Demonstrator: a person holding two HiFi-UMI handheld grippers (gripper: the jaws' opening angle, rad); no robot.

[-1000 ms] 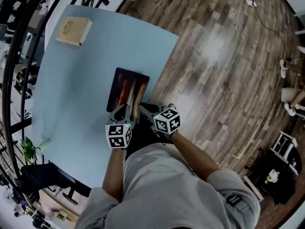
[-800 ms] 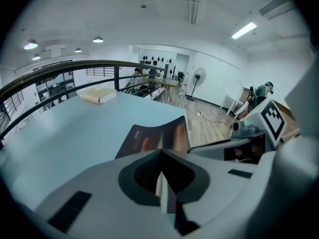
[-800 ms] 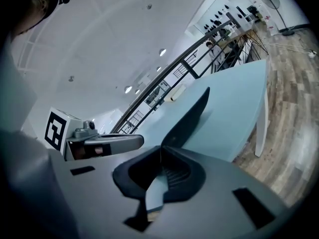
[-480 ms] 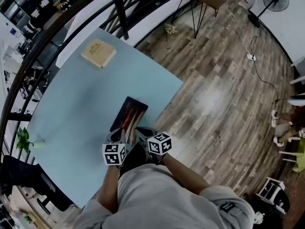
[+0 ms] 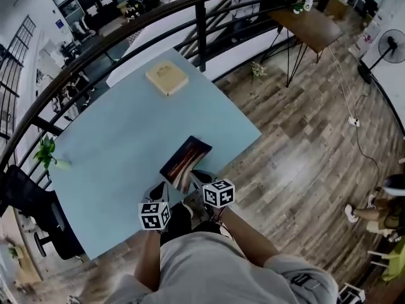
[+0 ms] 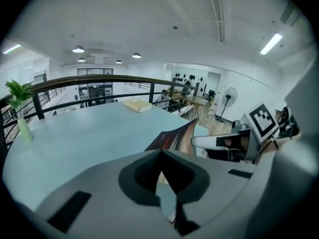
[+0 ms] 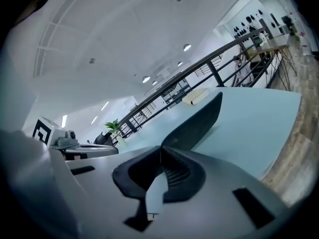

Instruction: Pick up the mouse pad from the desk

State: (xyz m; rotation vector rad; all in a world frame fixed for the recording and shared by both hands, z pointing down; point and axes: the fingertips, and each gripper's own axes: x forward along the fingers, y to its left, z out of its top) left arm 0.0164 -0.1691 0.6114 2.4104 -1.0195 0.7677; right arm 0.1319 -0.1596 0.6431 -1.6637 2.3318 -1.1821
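Lift-off is what has just changed. In the head view, the mouse pad (image 5: pixel 185 162) lay flat on the desk (image 5: pixel 114 151) a second ago. Now its near short edge is pinched between your left claw (image 5: pixel 166 187) and right claw (image 5: pixel 197 177), and it looks raised. The pick-up seems nearly done. The pad sits on your side of the tan book (image 5: pixel 166 78), well apart from it. Its long axis runs away from you, aiming a little to the right of that book.

In the left gripper view, the claw is closed down to a thin slit on the pad's edge. The pad (image 6: pixel 174 138) climbs from it at a slant with its printed red face showing, and its far end points up and short of the book.

In the right gripper view, this claw is also clamped tight on the pad. You see the dark underside (image 7: pixel 199 118) rising toward the book, so the sheet is tilted rather than level. Its far end appears clear of the desk, though I can't be sure.
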